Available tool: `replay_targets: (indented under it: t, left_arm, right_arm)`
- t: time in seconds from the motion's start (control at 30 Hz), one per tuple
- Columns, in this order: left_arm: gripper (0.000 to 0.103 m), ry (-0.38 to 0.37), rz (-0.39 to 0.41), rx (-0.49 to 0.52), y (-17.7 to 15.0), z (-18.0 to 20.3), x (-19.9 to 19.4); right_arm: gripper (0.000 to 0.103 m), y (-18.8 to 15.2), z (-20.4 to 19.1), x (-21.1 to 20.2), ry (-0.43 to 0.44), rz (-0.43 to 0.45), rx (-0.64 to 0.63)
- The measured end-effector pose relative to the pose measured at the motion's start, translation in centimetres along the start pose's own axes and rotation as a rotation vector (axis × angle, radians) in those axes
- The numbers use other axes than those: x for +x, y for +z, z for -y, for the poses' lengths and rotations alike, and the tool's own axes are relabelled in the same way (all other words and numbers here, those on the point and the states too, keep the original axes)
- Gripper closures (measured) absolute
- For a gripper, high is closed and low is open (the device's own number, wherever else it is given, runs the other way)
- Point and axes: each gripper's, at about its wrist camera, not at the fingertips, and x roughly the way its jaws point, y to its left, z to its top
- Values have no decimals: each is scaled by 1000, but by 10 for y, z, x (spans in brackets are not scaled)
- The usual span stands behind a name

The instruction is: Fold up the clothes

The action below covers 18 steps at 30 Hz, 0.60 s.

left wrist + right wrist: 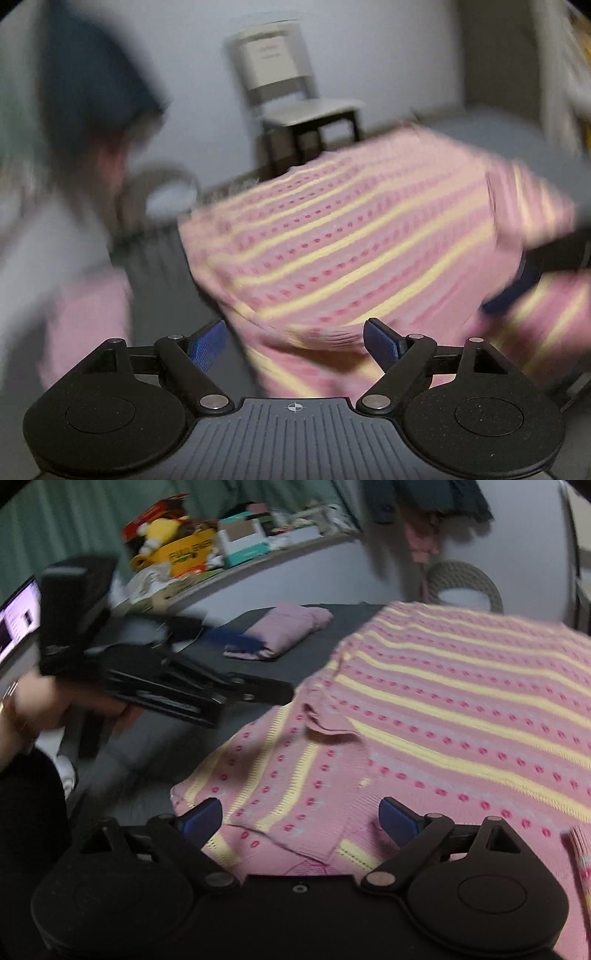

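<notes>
A pink knitted sweater (443, 709) with yellow stripes and red dots lies spread on a dark surface (295, 657). One sleeve (266, 775) is folded across its body. My right gripper (301, 818) hovers open just above that sleeve and the sweater's lower part, gripping nothing. The left wrist view is blurred. In it my left gripper (295, 343) is open at the near edge of the sweater (351, 240), with cloth showing between the wide-apart fingers. A blue finger (517, 291) of the right gripper rests over the sweater's right side. A hand (33, 701) holds the left gripper's black body (122, 664).
A folded lilac garment (284, 627) lies at the far side of the dark surface. Behind it runs a cluttered shelf (221, 546) with a yellow plush toy. A woven basket (461, 583) stands by the wall, and a chair (291, 92) beyond the sweater. A lit screen (18, 616) is at far left.
</notes>
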Motion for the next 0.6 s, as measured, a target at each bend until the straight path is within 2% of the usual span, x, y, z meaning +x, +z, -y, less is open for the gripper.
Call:
replay_targets:
  t: [0.03, 0.07, 0.2, 0.27, 0.4, 0.47, 0.5, 0.53, 0.6]
  left_arm:
    - [21, -13, 9, 97, -1, 1, 2]
    - [21, -35, 20, 151, -1, 1, 5]
    - [21, -143, 58, 306, 0, -5, 21]
    - [21, -223, 55, 390, 4, -7, 22]
    - [24, -374, -78, 591, 20, -11, 40]
    - [31, -409, -141, 663, 26, -8, 52]
    - [44, -426, -168, 681, 28, -7, 58]
    - [59, -448, -204, 661, 31, -9, 65]
    - [68, -480, -255, 603, 37, -15, 79]
  right_arm:
    - [16, -1, -2, 1, -3, -4, -15]
    - [16, -1, -3, 2, -6, -12, -21]
    - [16, 2, -2, 5, -11, -22, -15]
    - [16, 4, -1, 5, -10, -22, -5]
    - [16, 5, 1, 7, 21, -37, 10]
    - [16, 4, -2, 10, 40, -50, -6]
    - [16, 4, -4, 11, 46, -49, -16]
    - [18, 4, -6, 11, 57, -44, -27]
    - [21, 2, -13, 10, 90, -21, -65]
